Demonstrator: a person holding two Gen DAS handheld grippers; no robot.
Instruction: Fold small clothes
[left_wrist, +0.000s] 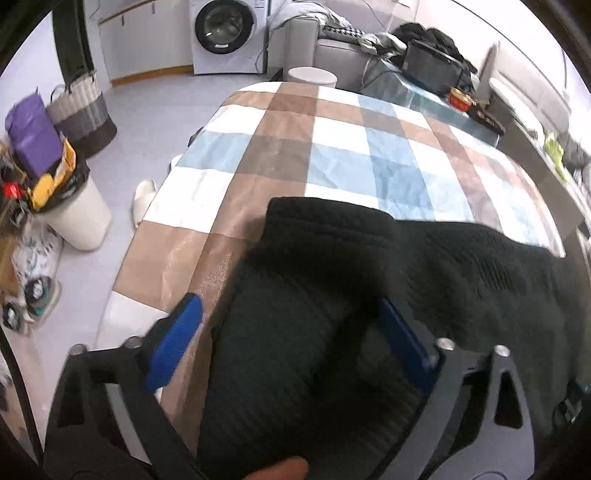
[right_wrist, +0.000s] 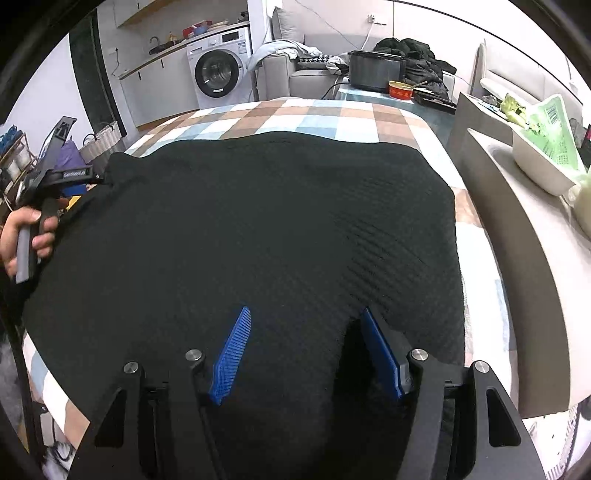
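While my left gripper (left_wrist: 291, 339) and right gripper (right_wrist: 306, 350) are both gaping wide around bunched folds of the black knit garment (right_wrist: 258, 221), which is lying across the checked tablecloth (right_wrist: 332, 114), I am risking dragging it toward six o'clock unclamped.

Home, lived-in room: washing machine (right_wrist: 218, 74) far left, sofa (right_wrist: 306, 75) behind, laundry basket (left_wrist: 83, 110) on floor, checked bed (left_wrist: 332, 140).

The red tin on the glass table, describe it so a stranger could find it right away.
Look past the far end of the checked tablecloth to the glass side table before the grey sofa. The red tin sits right of the black box appliance, the only bright red, round thing there.
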